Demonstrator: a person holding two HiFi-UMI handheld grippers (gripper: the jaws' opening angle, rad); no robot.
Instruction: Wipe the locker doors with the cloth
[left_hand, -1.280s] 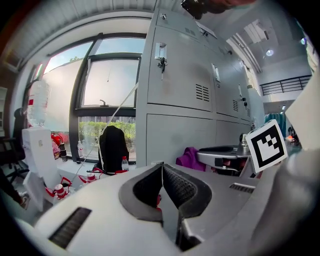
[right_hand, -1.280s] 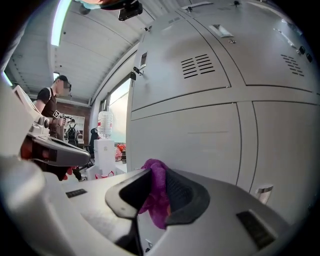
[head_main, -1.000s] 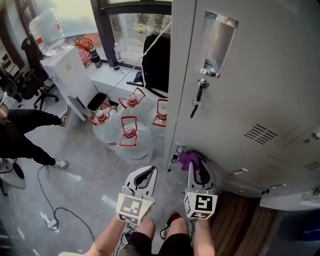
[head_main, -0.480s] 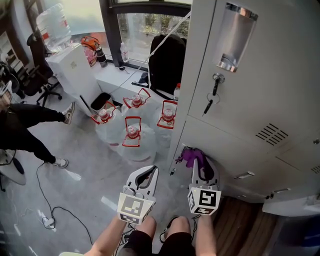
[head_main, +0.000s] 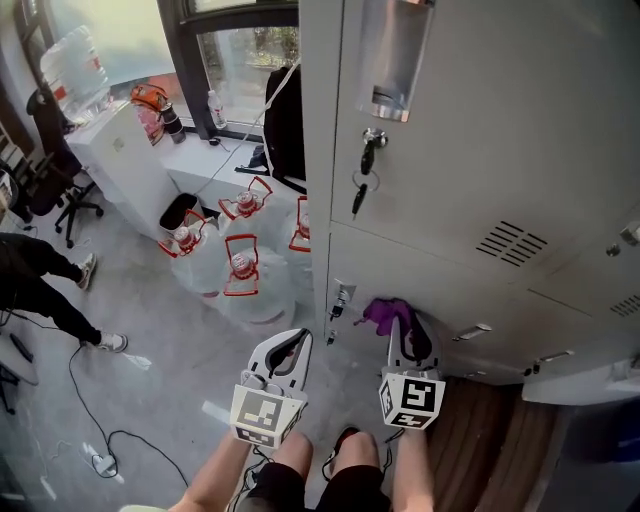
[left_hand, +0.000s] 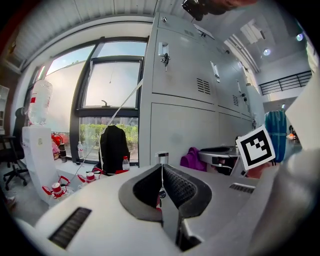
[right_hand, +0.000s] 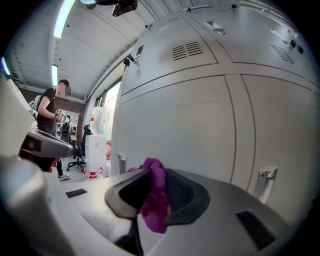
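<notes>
Looking down in the head view, the right gripper (head_main: 405, 328) is holding a purple cloth (head_main: 384, 314) at the lower locker door (head_main: 500, 290), close to that door's left edge and at about 5 o'clock from the frame's centre. The cloth appears to be touching the metal, though I cannot be sure. The upper locker door (head_main: 520, 130), with its key (head_main: 362, 165) hanging in the lock, is standing at 12 o'clock from the cloth. The left gripper (head_main: 290, 347) is hanging at 9 o'clock of the right one, over the floor and apart from the lockers.

In the left gripper view, the jaws are pressing together with nothing between them (this gripper is taking no part for now), and the cloth is showing at 3 o'clock of them, in front of the grey doors.

In the right gripper view, the jaws are pinching the cloth, which is bunching up above the jaw tips and hanging down below them. The door panel is filling the view ahead, with a small handle (right_hand: 267, 175) at 3 o'clock.

The wiping of the lower door seems to be the step in hand. The next move is probably calling for the cloth to be pushed flat on the panel and swept toward 3 o'clock, steering round the handle, with the upper door to follow.
</notes>
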